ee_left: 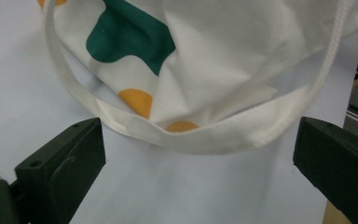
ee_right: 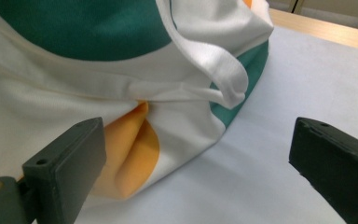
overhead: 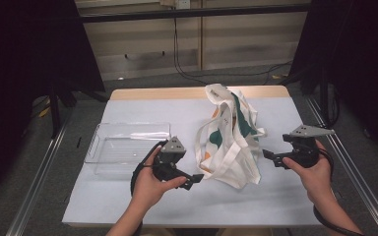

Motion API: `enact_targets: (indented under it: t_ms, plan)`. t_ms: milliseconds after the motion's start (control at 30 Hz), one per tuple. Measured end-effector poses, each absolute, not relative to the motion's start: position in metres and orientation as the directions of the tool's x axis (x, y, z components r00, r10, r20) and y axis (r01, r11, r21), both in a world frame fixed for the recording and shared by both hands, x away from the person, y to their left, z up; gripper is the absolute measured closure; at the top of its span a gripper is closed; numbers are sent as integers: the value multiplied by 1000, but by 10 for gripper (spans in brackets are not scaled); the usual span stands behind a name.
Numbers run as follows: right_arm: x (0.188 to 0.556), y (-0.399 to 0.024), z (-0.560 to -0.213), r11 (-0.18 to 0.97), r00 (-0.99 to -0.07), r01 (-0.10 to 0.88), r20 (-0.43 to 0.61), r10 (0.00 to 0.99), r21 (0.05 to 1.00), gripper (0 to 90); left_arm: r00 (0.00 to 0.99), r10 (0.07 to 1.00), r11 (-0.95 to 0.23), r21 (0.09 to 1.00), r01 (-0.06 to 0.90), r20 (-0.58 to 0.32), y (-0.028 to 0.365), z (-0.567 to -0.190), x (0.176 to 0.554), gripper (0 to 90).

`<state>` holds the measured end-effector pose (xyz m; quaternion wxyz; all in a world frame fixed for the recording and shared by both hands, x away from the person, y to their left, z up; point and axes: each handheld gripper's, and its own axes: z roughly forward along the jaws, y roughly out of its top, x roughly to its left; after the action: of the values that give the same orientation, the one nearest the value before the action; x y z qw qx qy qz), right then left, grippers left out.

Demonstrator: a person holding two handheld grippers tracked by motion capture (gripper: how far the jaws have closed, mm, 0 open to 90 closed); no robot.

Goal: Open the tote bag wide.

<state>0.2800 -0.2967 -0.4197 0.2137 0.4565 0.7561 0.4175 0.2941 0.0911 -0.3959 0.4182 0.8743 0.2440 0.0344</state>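
Observation:
A white cloth tote bag [overhead: 231, 132] with green and orange patches lies crumpled in the middle of the table. My left gripper [overhead: 195, 179] sits just left of the bag's near corner, open, with the bag's strap [ee_left: 205, 137] lying a little ahead of its jaws. My right gripper [overhead: 270, 157] is close to the bag's right side, open, and points at the bag's orange patch [ee_right: 133, 151]. Nothing is between either pair of jaws.
A clear plastic tray [overhead: 128, 146] stands on the table to the left of the bag, beside my left hand. A pale sheet [overhead: 187, 201] covers the table, with bare wood at the far edge. Metal rails run along both sides of the table.

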Motion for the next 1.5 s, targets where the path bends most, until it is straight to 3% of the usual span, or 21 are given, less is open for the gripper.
enact_targets:
  t_ms: [633, 933, 1367, 1500]
  plan:
    - [294, -286, -408, 236, -498, 514, 62, 865, 825, 126, 858, 503, -518, 758, 397, -105, 72, -386, 331, 45]
    - [301, -282, -408, 236, -500, 504, 57, 864, 831, 213, 849, 518, -482, 783, 393, -107, 64, -386, 348, 155]
    - [308, -278, -405, 222, -481, 501, 56, 875, 836, 267, 825, 554, -449, 796, 407, -110, 54, -387, 368, 227]
    - [312, -276, -403, 222, -478, 491, 47, 877, 843, 336, 824, 556, -448, 796, 406, -108, 50, -387, 374, 266]
